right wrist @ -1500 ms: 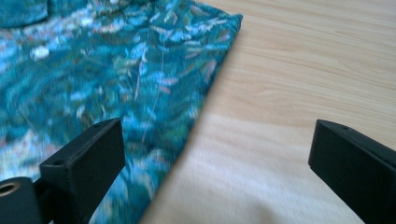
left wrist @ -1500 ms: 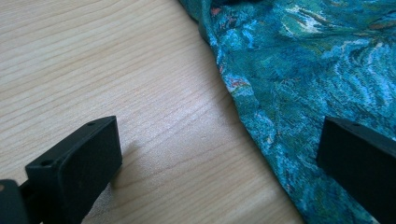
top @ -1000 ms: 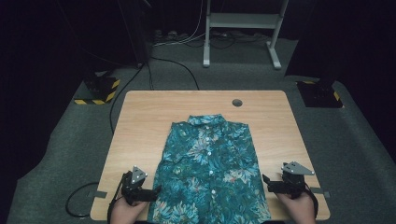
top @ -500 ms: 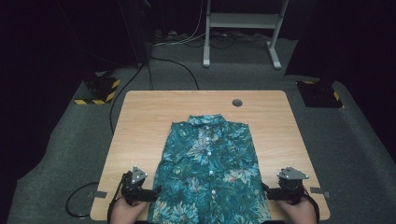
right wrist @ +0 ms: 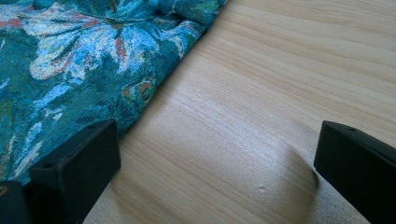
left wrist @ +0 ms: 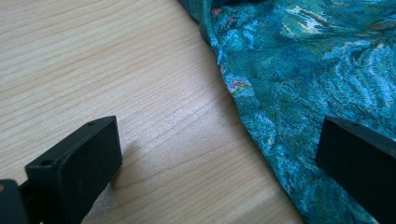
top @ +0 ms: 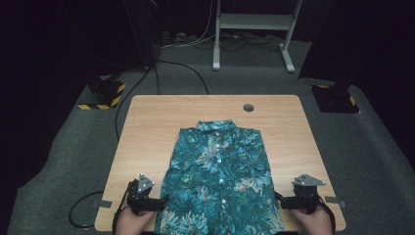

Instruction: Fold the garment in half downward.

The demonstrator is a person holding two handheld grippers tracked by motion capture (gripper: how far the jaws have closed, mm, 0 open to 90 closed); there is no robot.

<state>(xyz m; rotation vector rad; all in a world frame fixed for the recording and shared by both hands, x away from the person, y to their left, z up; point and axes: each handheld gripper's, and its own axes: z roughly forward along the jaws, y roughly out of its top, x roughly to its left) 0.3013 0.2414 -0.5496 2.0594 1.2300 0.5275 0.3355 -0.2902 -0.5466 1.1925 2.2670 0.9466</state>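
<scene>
shirt: teal floral button-up shirt (top: 218,181), lying flat and face up on the wooden table (top: 147,127), buttoned, collar toward the far edge, hem at the near edge by the person. Sleeves look folded in under or along the body; can't tell which.
shirt position: roughly centred left to right, nearer the front half of the table.
left gripper: left gripper (top: 159,203) at the near left corner, low over the table, just beside the shirt's left hem edge. Jaws point inward toward the cloth.
left jaws: spread wide. In the left gripper view one jaw sits over bare wood, the other over the fabric (left wrist: 299,70), with the shirt's side edge running between them. Nothing pinched.
right gripper: right gripper (top: 280,199) at the near right corner, low over the table, just beside the shirt's right hem edge, pointing inward.
right jaws: spread wide. In the right gripper view one jaw sits at the cloth edge (right wrist: 70,60), the other over bare wood. Nothing pinched. Can't tell if the jaw touches the cloth.
hands: person's left hand (top: 129,220) and right hand (top: 313,220) come in from the bottom edge, each wrapped on a gripper.
table extras: round cable hole (top: 248,107) near the far edge, well apart from the shirt.
surroundings: grey carpet (top: 63,161), white stand frame (top: 252,22) behind the table, black cable (top: 80,215) trailing off the left gripper.
</scene>
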